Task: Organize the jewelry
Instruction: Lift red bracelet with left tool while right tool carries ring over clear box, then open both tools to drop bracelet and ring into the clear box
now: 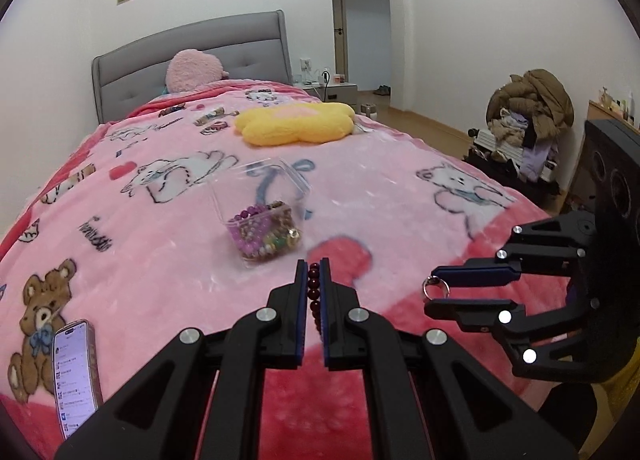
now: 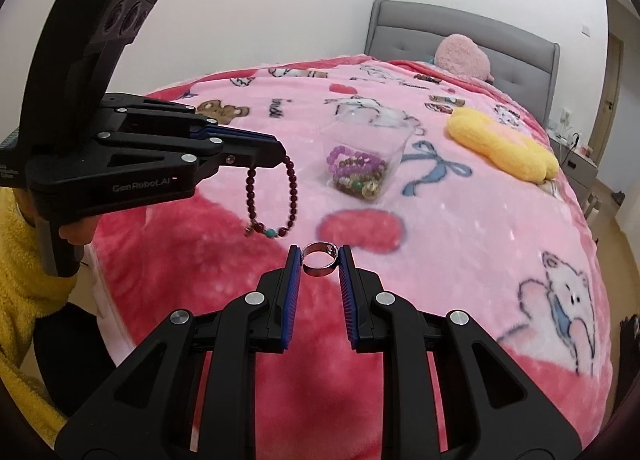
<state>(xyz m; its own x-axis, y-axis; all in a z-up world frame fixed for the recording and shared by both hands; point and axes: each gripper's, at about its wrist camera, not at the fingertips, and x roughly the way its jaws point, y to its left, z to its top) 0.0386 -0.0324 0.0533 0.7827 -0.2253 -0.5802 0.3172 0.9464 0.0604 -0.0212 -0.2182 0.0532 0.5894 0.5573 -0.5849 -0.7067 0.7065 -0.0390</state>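
From the left wrist camera, the black left claw with blue pads (image 1: 313, 266) is squeezed almost all the way closed; it pinches a dark red round-bead bracelet (image 1: 314, 288) between its two pads, and a few beads show in the thin gap; off to the right, the black right claw (image 1: 434, 287) points sideways with a small gap between its fingers, and a shiny silver metal ring (image 1: 437, 289) sits in that gap at the tips; both claws are up above the fluffy pink blanket with bears and cats on it (image 1: 400, 188); the clear plastic box full of purple, brown and green beads (image 1: 267, 220) stands on the blanket just past the left claw, with its lid open; a phone with a lit screen (image 1: 76, 376) lies on the blanket at the lower left; farther back are a yellow flower-shaped pillow (image 1: 296, 122), a fuzzy pink pillow (image 1: 195, 70) and a grey padded headboard (image 1: 192, 48); a pile of clothes (image 1: 528, 116) sits by the white wall on the right.

From the right wrist camera, the right claw (image 2: 320, 260) is open only as wide as the silver ring (image 2: 319, 259), which is held between the two blue pads and touches both; the left claw (image 2: 280, 156) comes in from the left, pressed shut on the top of the bracelet (image 2: 272, 200); the bracelet hangs down in a loop with one blue-green bead at the bottom, and it hangs above the blanket (image 2: 460, 228); the bead box (image 2: 362, 164) is on the blanket beyond both claws, near the bracelet; the yellow pillow (image 2: 500, 148) lies to the right of the box.
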